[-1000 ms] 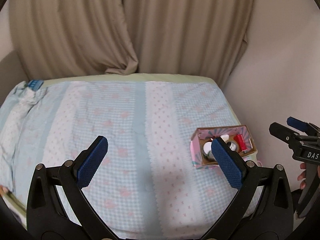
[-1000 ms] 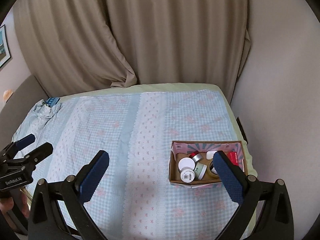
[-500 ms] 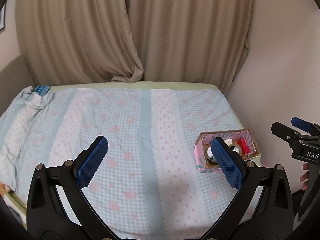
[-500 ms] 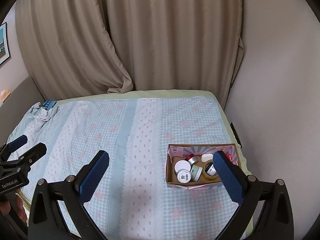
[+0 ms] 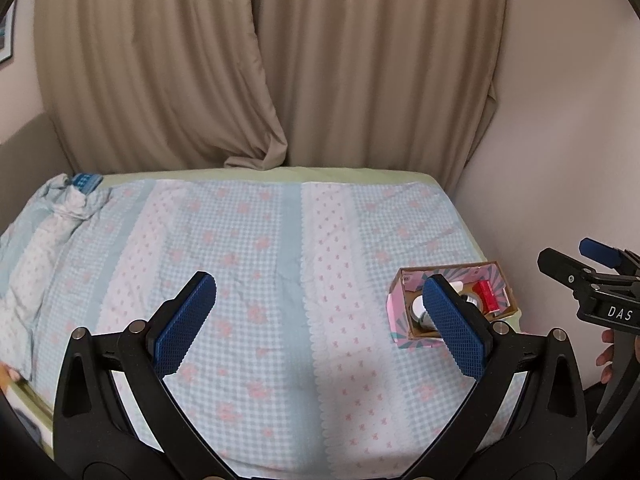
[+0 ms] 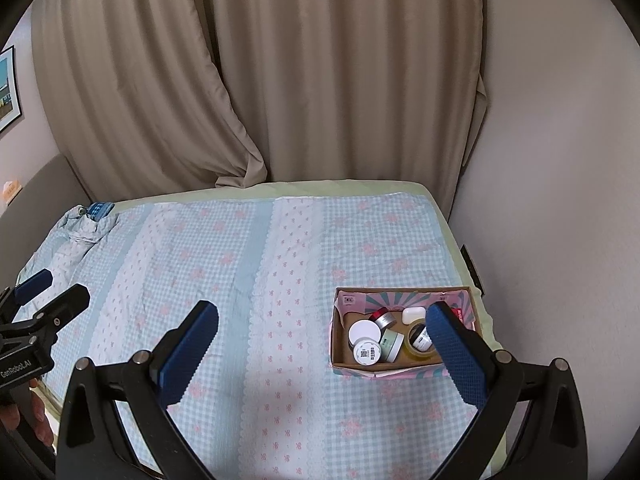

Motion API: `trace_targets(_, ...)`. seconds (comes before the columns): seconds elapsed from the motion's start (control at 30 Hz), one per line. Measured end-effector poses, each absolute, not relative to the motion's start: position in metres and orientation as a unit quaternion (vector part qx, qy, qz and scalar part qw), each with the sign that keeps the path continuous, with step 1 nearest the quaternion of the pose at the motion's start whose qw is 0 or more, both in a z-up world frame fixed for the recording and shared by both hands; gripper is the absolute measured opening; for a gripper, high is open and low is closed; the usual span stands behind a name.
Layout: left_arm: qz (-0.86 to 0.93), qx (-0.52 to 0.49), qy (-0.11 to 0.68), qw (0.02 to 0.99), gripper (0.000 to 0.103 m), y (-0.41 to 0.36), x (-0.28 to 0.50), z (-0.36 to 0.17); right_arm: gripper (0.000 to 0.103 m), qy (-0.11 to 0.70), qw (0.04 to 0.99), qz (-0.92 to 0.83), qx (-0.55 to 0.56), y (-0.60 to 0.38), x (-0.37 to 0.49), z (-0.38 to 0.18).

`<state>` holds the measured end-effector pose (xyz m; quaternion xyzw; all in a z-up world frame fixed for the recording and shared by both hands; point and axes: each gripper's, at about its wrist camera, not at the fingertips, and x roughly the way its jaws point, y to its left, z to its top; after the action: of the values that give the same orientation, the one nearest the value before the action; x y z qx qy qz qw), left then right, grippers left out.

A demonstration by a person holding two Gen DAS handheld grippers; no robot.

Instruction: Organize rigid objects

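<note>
A pink-patterned cardboard box (image 6: 400, 370) sits at the right edge of the bed and also shows in the left wrist view (image 5: 398, 312). It holds several small jars, among them a white-lidded jar (image 6: 364, 331), a barcode-labelled jar (image 6: 367, 353), a red-lidded tin (image 6: 380, 317), a white bar (image 6: 413, 314) and a tape roll (image 6: 416, 350). My left gripper (image 5: 320, 320) is open and empty above the bed. My right gripper (image 6: 322, 344) is open and empty; its right finger overlaps the box's right side in view.
The bed carries a blue checked cover with pink flowers (image 6: 224, 264), bunched at the far left (image 6: 82, 228). Beige curtains (image 6: 280, 80) hang behind. A wall (image 6: 552, 200) runs close along the right. The other gripper shows in each view's edge.
Both grippers have risen and drawn back from the bed, so more curtain shows and the box sits lower in view. The box and its contents have not moved.
</note>
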<state>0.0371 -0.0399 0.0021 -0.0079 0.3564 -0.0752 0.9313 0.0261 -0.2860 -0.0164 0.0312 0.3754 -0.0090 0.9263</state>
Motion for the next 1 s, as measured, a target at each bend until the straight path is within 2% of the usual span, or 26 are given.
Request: trace_targets(1.0, -0.071, -0.008, 0.349, 0.934, 0.103, -0.053, 0.030, 0.005, 0.103, 0.375, 0.927, -0.007, 0.031, -0.289, 0.026, -0.016)
